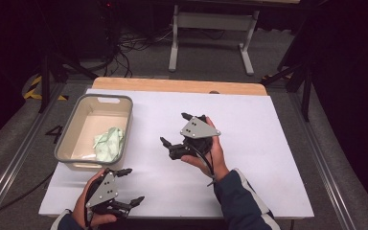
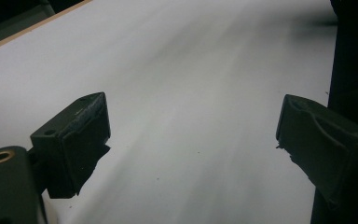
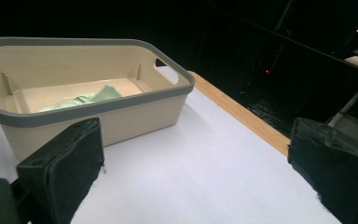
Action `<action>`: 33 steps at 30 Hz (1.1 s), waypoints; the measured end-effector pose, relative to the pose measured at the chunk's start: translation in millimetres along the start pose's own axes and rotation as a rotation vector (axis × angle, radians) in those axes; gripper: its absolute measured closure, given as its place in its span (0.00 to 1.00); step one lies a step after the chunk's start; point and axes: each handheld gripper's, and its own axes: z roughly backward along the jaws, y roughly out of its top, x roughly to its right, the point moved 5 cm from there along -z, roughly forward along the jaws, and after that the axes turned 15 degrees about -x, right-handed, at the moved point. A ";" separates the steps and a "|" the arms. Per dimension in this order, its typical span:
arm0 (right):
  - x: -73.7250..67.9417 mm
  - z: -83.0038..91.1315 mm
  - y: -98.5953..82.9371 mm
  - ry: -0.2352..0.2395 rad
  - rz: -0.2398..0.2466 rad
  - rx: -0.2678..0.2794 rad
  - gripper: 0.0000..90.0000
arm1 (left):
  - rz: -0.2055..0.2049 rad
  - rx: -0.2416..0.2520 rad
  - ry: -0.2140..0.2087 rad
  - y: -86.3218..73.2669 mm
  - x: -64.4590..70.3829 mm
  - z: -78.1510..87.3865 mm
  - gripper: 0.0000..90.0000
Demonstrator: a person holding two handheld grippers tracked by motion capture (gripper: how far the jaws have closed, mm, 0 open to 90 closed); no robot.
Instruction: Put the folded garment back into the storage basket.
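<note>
A beige bin with a grey rim [image 1: 67, 135] stands at the left of the white table, and a crumpled pale green cloth [image 1: 109, 143] lies in its near end. The bin [image 3: 121, 116] and the cloth [image 3: 81, 99] also appear ahead of my right gripper [image 3: 196, 172], whose jaws stand wide apart with nothing between them. In the high view my right gripper [image 1: 175, 129] is held near the table's middle, pointing left toward the bin. My left gripper [image 1: 130, 186] is near the front left edge, just below the bin, open and empty [image 2: 193, 140] over bare white table.
The white table surface [image 1: 258, 158] has a wooden strip [image 1: 172, 85] along its far edge. Beyond it stand a white table frame [image 1: 211, 33], cables on the floor [image 1: 129, 45] and dark stands at both sides.
</note>
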 end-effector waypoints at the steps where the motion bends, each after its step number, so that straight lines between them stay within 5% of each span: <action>1: 0.7 1.0 -1.0 -0.003 -0.001 0.003 0.05 | -0.002 0.001 0.002 0.1 -0.3 -0.2 0.12; 33: 18.9 39.7 -25.7 -0.063 0.019 -0.002 0.06 | -0.002 -0.004 0.001 0.3 0.0 -1.6 0.12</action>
